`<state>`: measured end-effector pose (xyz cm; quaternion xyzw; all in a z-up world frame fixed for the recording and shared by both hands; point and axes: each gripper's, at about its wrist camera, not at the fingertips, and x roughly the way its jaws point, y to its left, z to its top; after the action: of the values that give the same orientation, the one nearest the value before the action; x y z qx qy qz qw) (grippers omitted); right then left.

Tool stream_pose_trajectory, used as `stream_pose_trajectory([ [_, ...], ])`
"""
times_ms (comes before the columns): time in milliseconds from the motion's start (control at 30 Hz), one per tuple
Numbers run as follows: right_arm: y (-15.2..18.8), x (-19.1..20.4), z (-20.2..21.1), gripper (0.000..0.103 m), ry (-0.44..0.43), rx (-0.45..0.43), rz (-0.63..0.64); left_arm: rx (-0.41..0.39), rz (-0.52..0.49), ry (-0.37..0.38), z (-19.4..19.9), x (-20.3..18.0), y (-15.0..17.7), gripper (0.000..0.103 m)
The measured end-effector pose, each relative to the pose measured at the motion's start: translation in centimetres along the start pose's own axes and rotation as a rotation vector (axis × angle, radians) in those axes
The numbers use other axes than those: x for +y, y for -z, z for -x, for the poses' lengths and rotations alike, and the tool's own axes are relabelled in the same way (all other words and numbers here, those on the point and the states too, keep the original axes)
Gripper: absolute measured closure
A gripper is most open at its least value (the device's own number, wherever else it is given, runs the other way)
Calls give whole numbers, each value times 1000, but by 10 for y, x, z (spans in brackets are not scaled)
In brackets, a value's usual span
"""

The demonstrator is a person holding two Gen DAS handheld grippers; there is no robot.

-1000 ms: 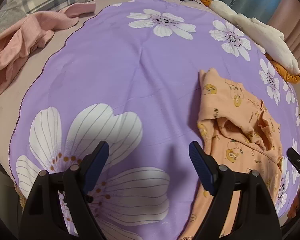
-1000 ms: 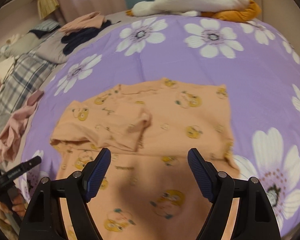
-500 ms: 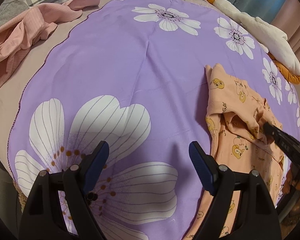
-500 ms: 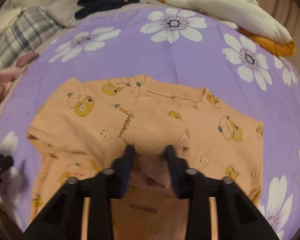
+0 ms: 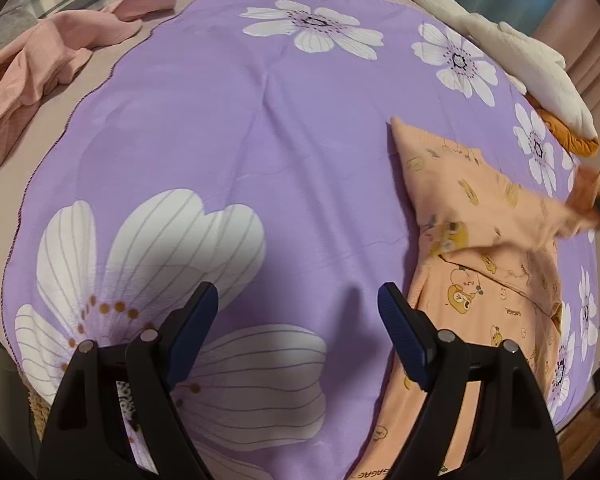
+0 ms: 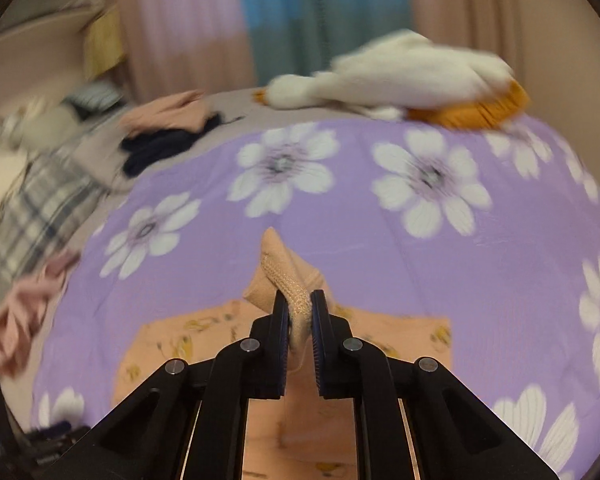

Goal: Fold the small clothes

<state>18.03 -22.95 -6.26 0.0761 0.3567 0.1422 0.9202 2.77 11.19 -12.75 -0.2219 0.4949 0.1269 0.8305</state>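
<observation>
A small orange garment with yellow cartoon prints (image 5: 476, 264) lies on the purple flowered sheet (image 5: 260, 140), at the right of the left wrist view. My left gripper (image 5: 298, 312) is open and empty, hovering over the sheet just left of the garment's edge. My right gripper (image 6: 300, 312) is shut on a ribbed cuff of the garment (image 6: 292, 300) and holds it lifted above the rest of the cloth (image 6: 220, 344). In the left wrist view the lifted sleeve stretches toward the right edge (image 5: 572, 216), blurred.
A pink garment (image 5: 40, 60) lies crumpled at the left of the bed. A white and orange plush duck (image 6: 400, 80) lies at the far edge. Dark and pink clothes (image 6: 168, 132) and a plaid pillow (image 6: 32, 208) lie at the back left.
My right gripper has shut on the garment's cuff and lifted it up and away, pulling the sleeve out. The left gripper has stayed open and nearly still.
</observation>
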Motion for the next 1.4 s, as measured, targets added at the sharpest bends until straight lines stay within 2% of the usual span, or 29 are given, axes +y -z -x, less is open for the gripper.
stream_pose_trajectory([
  [167,44,-48,-34,91,44,137,-133,17,-29,6,-7,-14,-3,21],
  [367,64,-69,-41,91,34,200,-216,12,-52,40,-10,-33,-15,21],
  [567,72,-87,-25,91,13,173,-281,-8,-85,119,-12,-58,-31,22],
  [700,70,-99,-17,91,4,152,-304,8,-105,162,-20,-74,-36,29],
  [767,68,-105,-11,91,6,134,-331,27,-111,184,-27,-80,-37,33],
  [900,63,-114,-3,91,-10,128,-377,57,-129,197,-40,-89,-35,50],
  [967,62,-113,-5,84,-27,139,-378,74,-142,178,-49,-91,-33,59],
  [1000,61,-110,-6,73,-34,138,-366,85,-143,169,-54,-91,-33,64],
  [1033,61,-108,-7,57,-34,137,-354,91,-140,161,-59,-90,-32,69],
  [1067,60,-103,-9,53,-30,137,-337,87,-136,155,-61,-89,-31,69],
  [1167,56,-92,-20,52,-31,147,-272,72,-141,155,-59,-87,-30,71],
  [1200,55,-90,-25,52,-25,158,-255,74,-142,155,-59,-87,-30,71],
  [1233,55,-86,-31,57,-6,172,-235,77,-141,158,-59,-86,-31,72],
  [1267,55,-85,-35,66,16,179,-217,79,-137,160,-59,-84,-32,72],
  [1300,55,-81,-39,94,56,191,-189,81,-134,162,-59,-83,-32,72],
  [1333,56,-80,-39,95,84,193,-175,82,-131,164,-59,-82,-33,72],
  [1400,55,-84,-28,95,46,159,-211,80,-134,162,-58,-81,-34,73],
])
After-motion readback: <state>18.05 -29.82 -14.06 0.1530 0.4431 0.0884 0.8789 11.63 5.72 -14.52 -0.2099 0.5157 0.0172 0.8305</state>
